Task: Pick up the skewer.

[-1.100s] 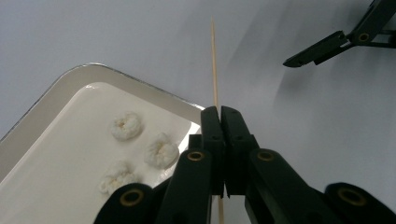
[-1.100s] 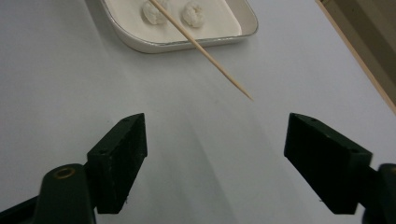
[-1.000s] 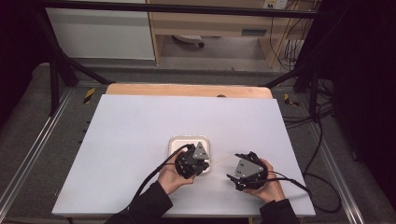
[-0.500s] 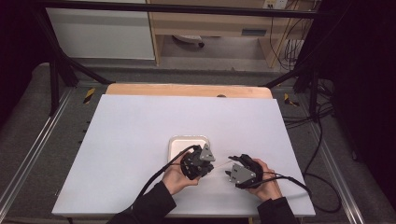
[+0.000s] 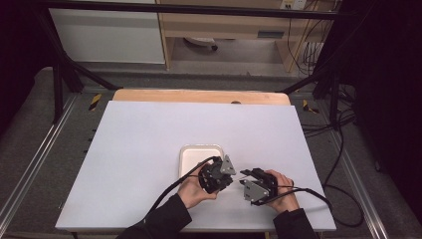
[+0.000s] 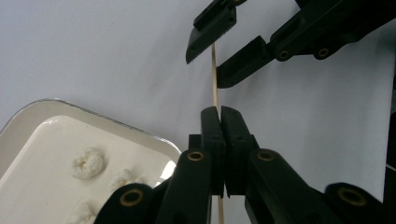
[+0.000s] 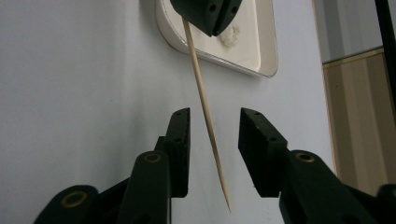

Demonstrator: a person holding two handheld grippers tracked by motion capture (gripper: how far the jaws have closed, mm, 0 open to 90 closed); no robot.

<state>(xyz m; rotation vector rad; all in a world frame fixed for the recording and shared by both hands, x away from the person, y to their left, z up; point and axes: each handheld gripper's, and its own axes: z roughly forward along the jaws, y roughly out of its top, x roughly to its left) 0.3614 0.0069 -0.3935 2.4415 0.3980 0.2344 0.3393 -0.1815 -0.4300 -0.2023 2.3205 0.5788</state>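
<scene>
Beside the tray (image 5: pixel 188 152), a wooden skewer (image 7: pixel 201 95) is clamped in the left gripper (image 6: pixel 220 122), its length pointing straight between the right gripper's (image 7: pixel 212 144) jaws, which have just been closing but are not yet pressed on it.

blk claws (image 5: pixel 234 180), brass screws, grey plates, dark sleeves (image 5: pixel 164 221)

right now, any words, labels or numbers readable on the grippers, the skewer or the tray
None can be read.
left gripper: plain black jaws, no marking.
right gripper: plain black jaws, no marking.
skewer: bare wood, no print.
tray: plain white, no label.
table: plain white sheet, no text.
Yellow and black tape beside the table: stripes, no words.
Pale plate on the far cabinet: too small and blurred to tell whether it bears text.
</scene>
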